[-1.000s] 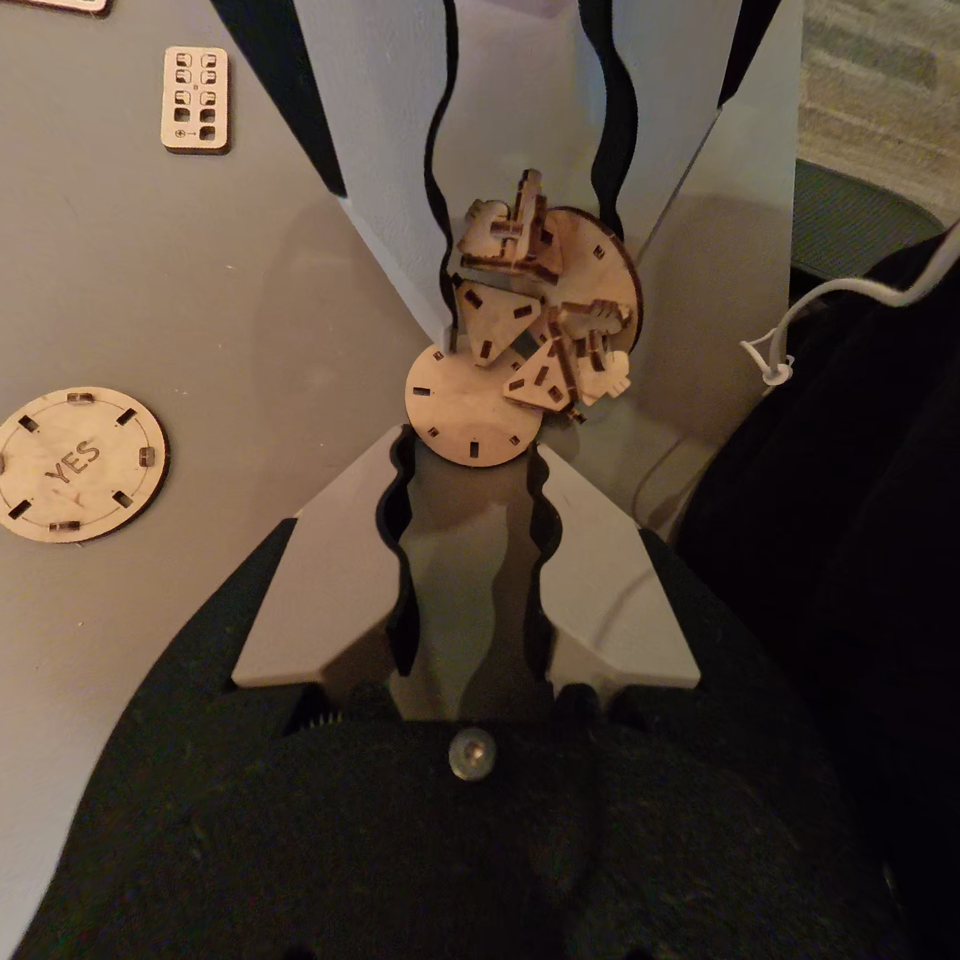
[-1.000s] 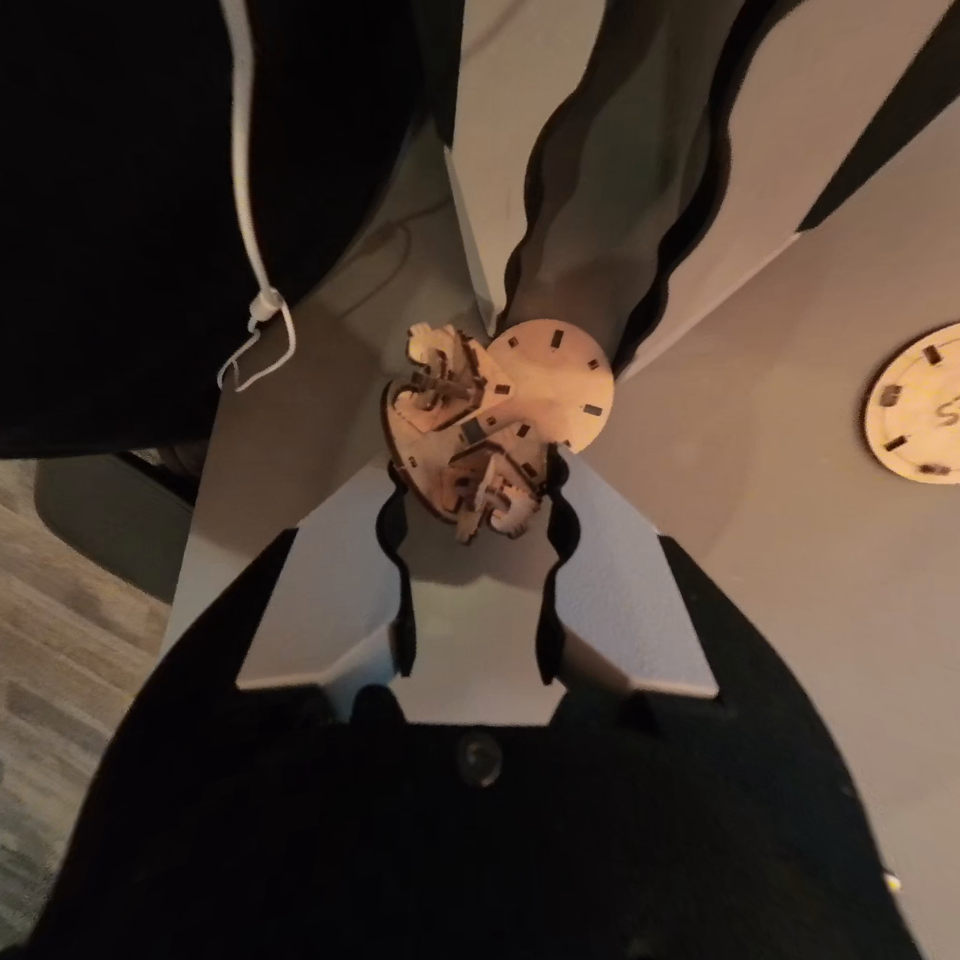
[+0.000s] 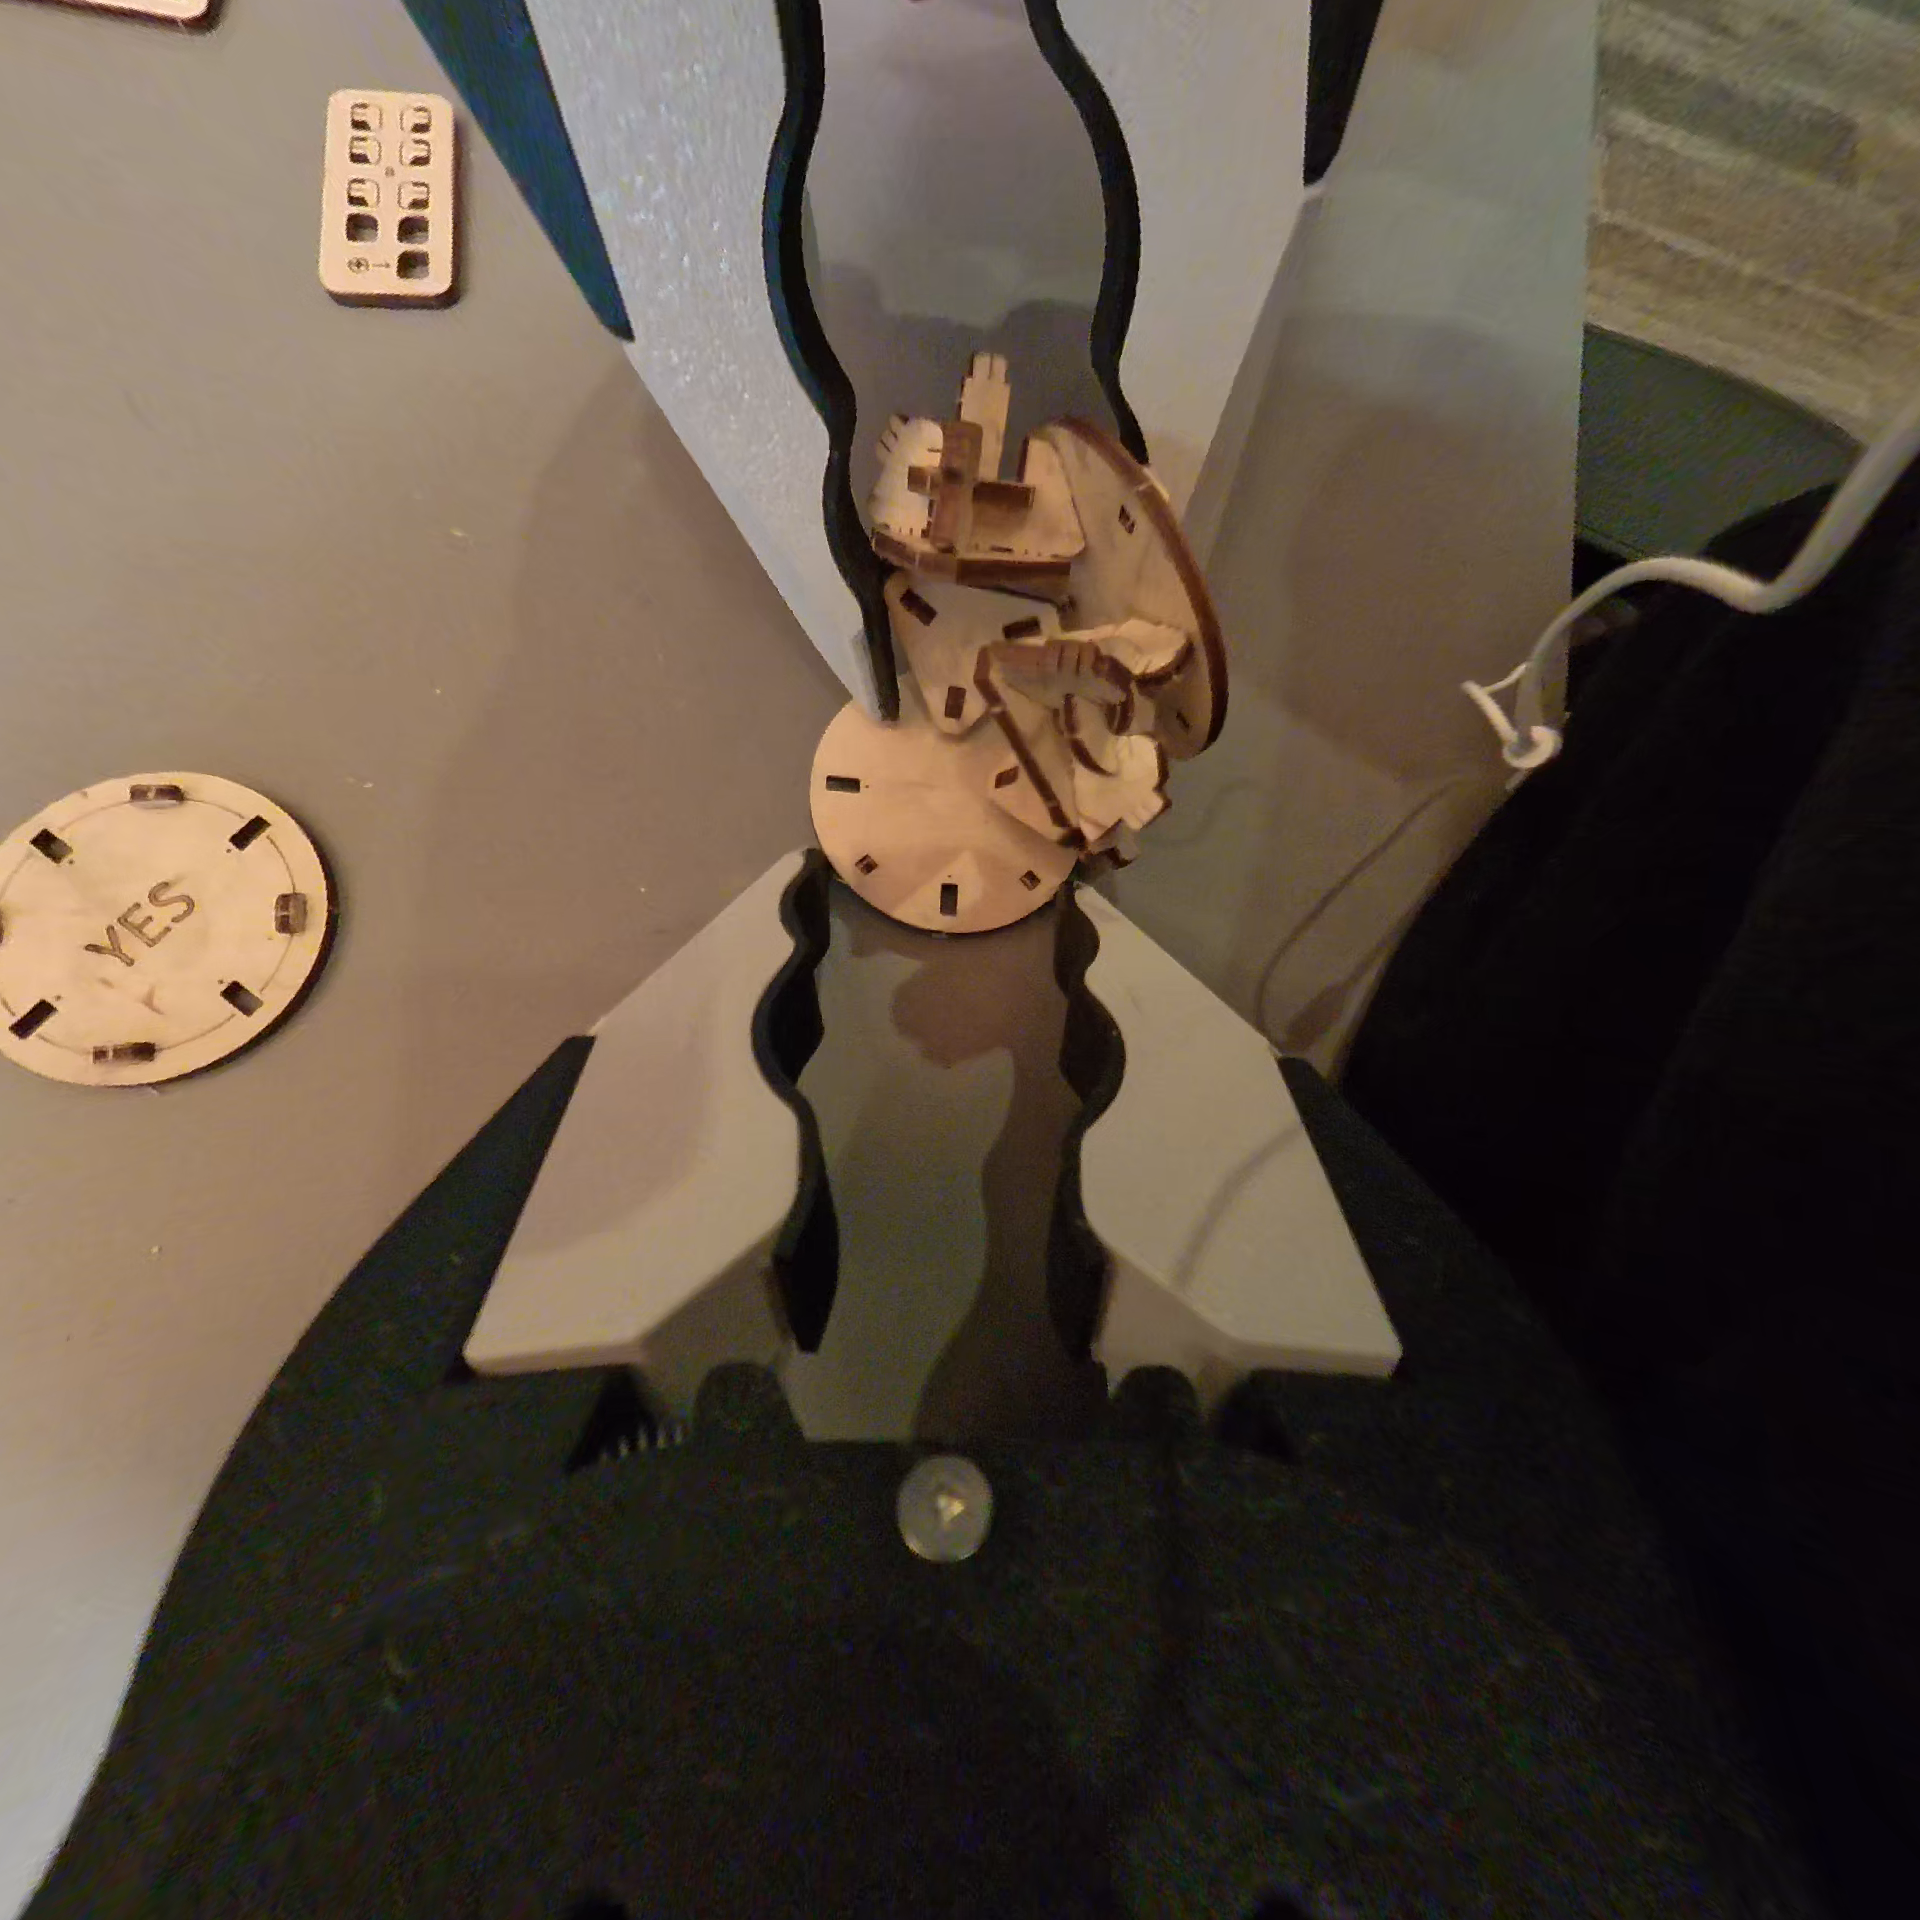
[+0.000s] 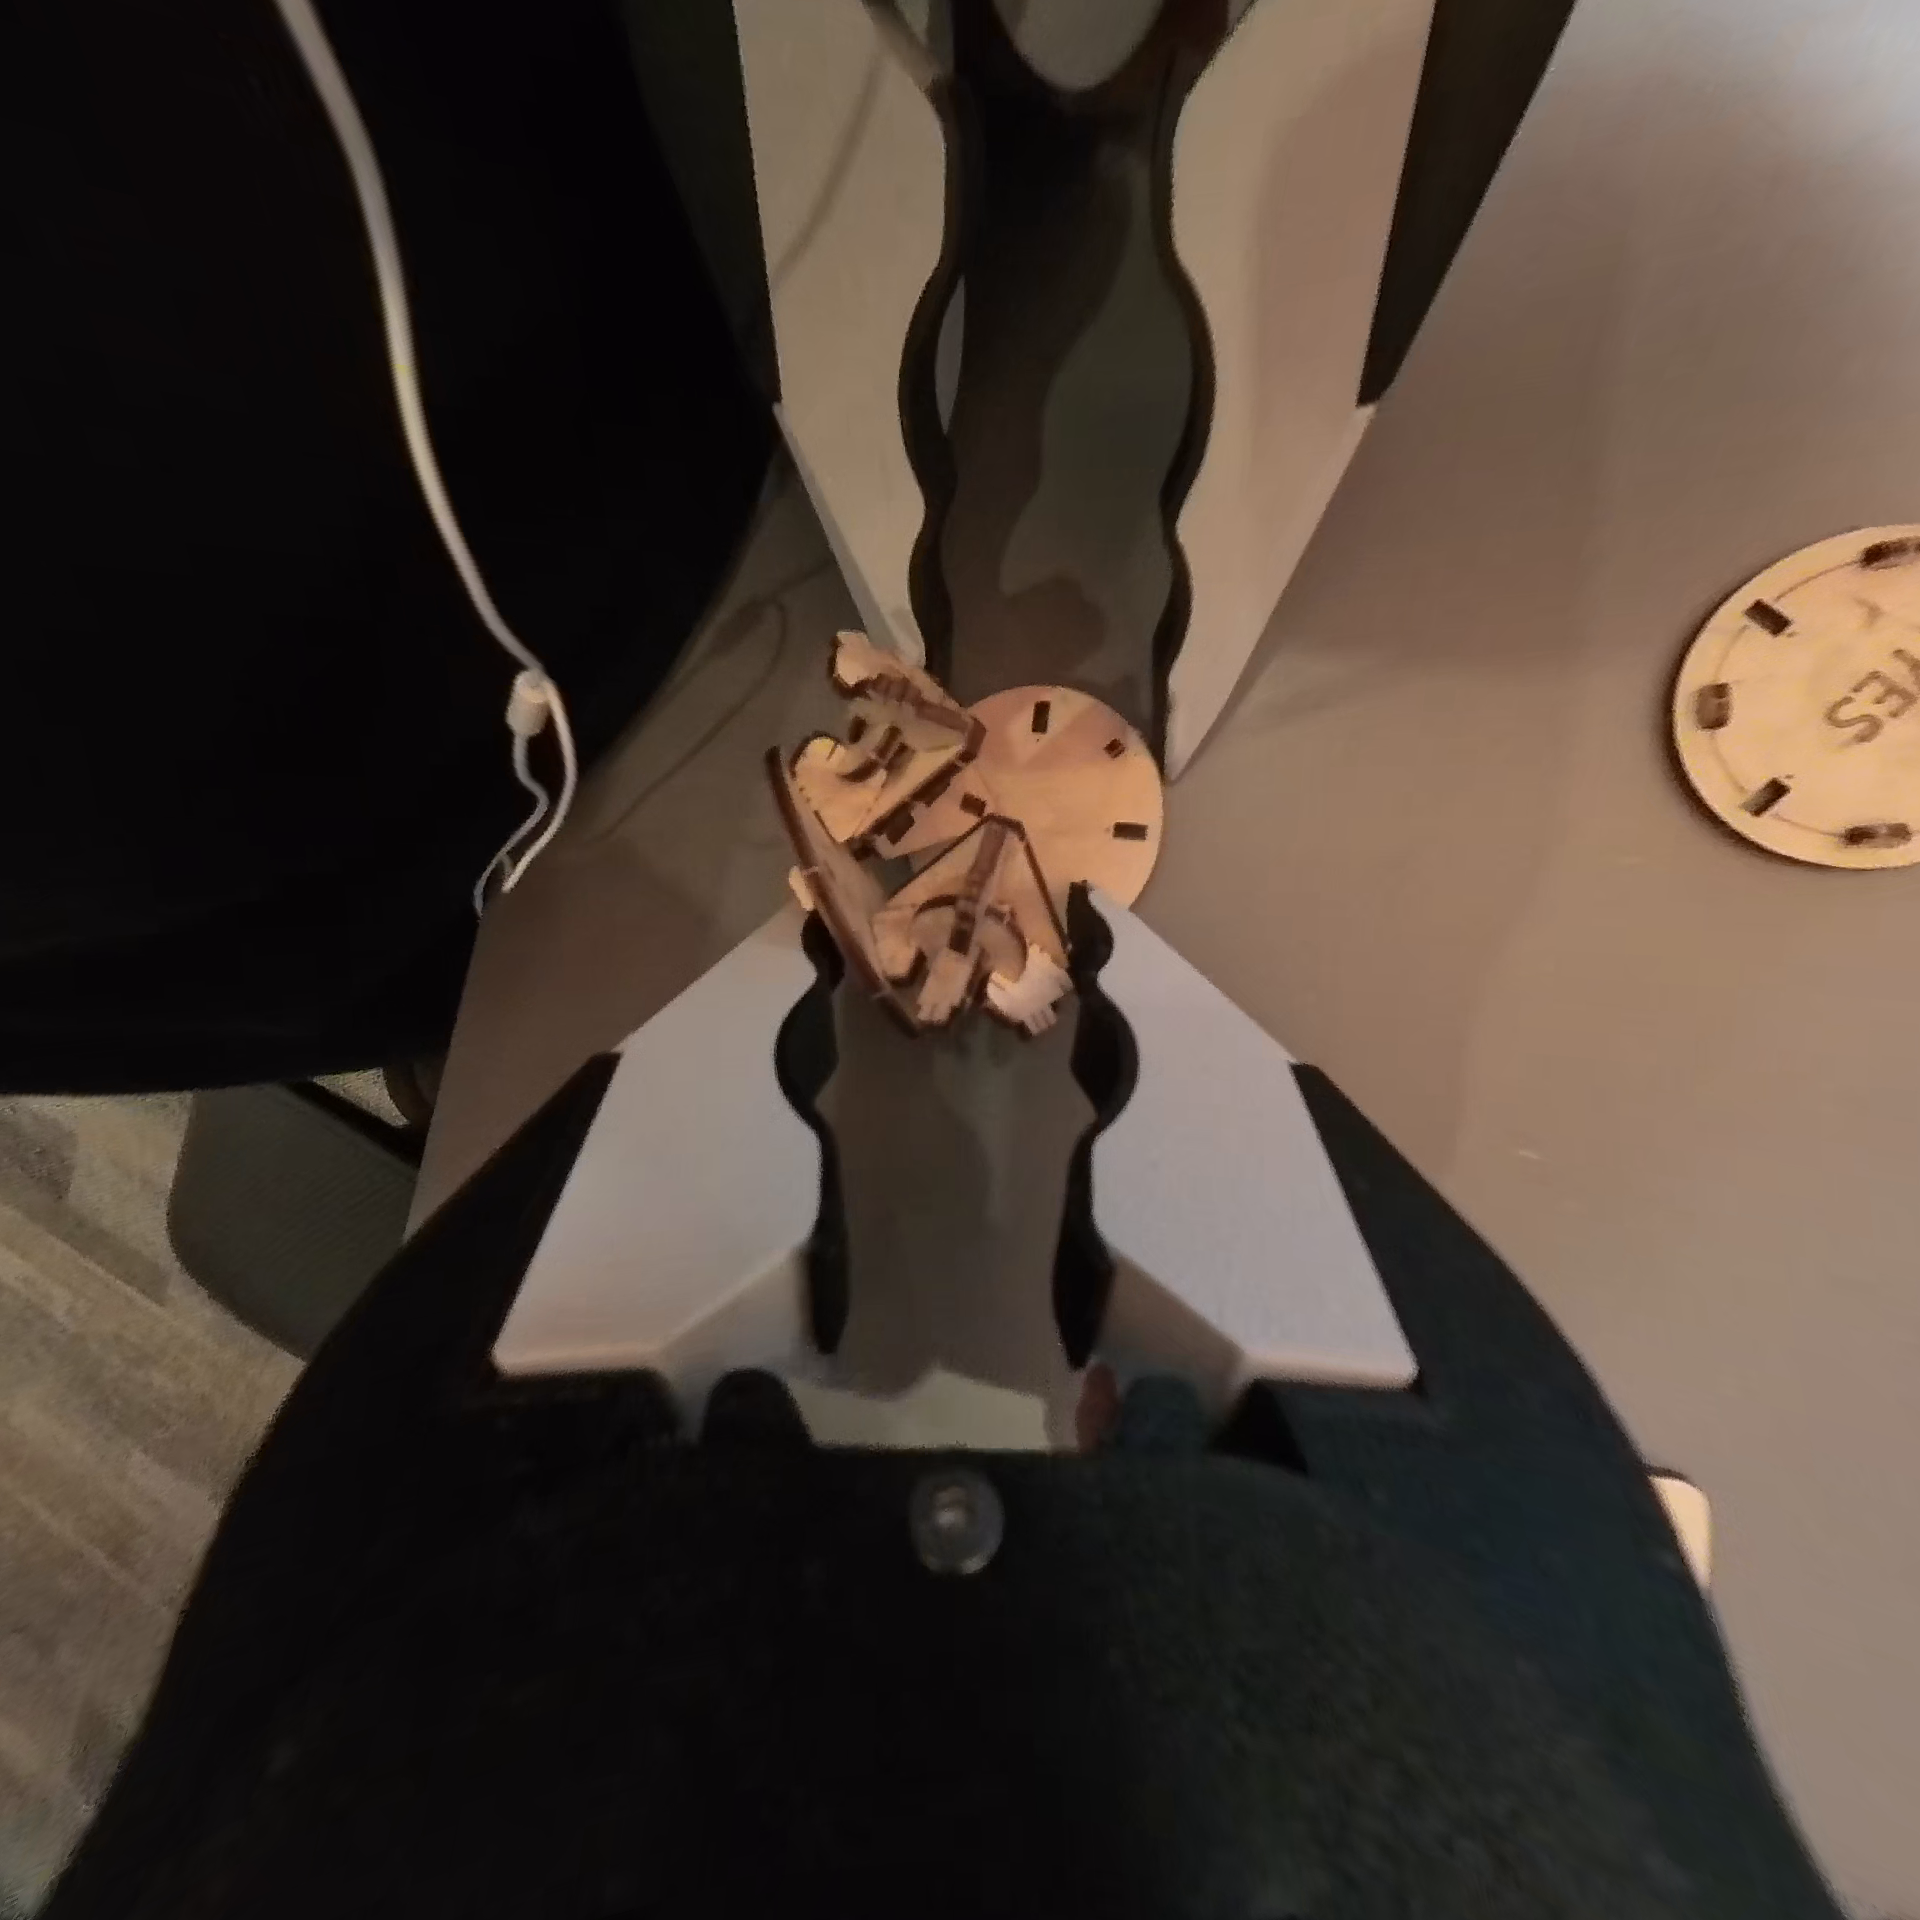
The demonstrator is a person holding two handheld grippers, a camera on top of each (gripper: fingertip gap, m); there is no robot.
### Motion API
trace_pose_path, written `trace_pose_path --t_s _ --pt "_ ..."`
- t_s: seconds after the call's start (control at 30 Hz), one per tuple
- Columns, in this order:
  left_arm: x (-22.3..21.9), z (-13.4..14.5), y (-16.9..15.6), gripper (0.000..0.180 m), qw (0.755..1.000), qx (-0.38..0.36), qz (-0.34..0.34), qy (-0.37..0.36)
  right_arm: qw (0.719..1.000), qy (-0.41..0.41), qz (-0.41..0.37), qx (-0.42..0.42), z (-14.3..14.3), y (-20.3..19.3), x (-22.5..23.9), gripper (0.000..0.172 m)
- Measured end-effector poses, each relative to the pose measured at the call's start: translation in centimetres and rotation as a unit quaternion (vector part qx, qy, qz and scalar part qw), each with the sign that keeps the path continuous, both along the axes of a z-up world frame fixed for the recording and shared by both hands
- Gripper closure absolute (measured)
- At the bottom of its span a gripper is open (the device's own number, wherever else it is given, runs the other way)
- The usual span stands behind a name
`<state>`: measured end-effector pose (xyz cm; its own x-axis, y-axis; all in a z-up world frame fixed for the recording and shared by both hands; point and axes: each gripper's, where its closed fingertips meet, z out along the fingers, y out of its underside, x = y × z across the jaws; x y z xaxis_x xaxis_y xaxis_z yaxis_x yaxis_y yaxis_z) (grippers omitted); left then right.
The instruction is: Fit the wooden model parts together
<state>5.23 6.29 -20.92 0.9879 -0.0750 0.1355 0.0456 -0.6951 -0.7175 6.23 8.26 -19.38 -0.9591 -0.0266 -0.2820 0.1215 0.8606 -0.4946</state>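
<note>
- My left gripper (image 3: 940, 914) clasps a slotted wooden disc (image 3: 914, 821) edgewise at its tips, slotted face up, probably to receive tabs.
- My right gripper (image 4: 940, 945), directly opposite, pinches the wooden assembly (image 4: 914, 883), tilted against that disc.
- Farther left on the grey table (image 3: 312, 623): an engraved disc (image 3: 156, 925), a small rectangular plate (image 3: 390, 197).

Grey table under dim, warm light

The matte grey tabletop (image 3: 436, 623) fills most of both views; past its edge lies pale wood-grain flooring (image 3: 1756, 177) and a dark mesh chair seat (image 3: 1704, 416), with deep shadow alongside.
</note>
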Motion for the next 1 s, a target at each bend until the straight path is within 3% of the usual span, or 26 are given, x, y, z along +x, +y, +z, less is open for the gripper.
trace_pose_path --t_s 0.27,1.0 --pt "0.0 0.0 0.0 0.14 1.0 0.0 -0.001 0.001 0.998 0.007 0.009 -0.068 0.2 -0.5 0.2 0.131" --pt "0.0 0.0 0.0 0.14 1.0 0.0 -0.001 -0.001 0.995 0.075 0.032 -0.051 -0.6 1.3 -0.1 0.136"
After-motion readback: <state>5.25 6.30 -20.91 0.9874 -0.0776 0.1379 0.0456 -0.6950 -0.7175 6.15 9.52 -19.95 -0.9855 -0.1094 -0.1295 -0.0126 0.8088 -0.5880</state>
